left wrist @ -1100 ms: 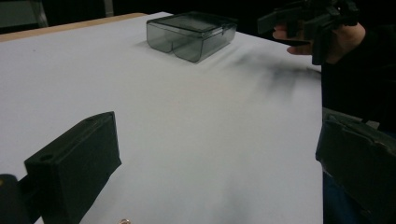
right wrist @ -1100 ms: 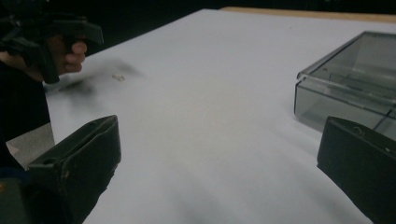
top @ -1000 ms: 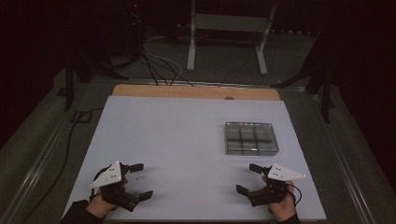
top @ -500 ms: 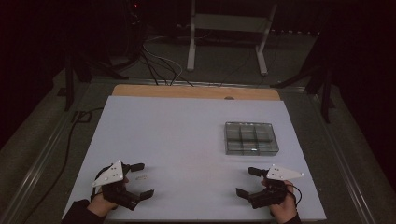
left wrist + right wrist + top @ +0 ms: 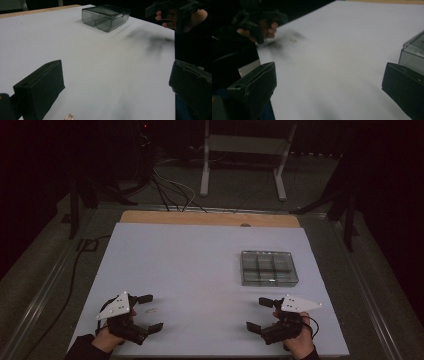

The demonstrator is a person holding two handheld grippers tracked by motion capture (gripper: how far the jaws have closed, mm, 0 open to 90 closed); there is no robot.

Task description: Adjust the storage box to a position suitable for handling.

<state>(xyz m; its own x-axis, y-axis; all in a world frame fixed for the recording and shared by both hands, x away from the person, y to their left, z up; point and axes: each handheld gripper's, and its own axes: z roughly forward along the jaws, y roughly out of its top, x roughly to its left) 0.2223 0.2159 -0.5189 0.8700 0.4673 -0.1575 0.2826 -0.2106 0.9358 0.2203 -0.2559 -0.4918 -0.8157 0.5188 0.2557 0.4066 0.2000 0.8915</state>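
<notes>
The small clip (image 5: 69,116) lies on the white surface (image 5: 200,270), near the left corner, just beside the left gripper (image 5: 148,311). It is a tiny pinkish thing. The jaws of this gripper are wide apart and hold nothing. The right gripper (image 5: 259,314) sits low at the near right side, and its jaws are wide apart too, with nothing in them. A dark see-through box (image 5: 268,268) with small compartments rests on the right side, farther away than the right gripper.
</notes>
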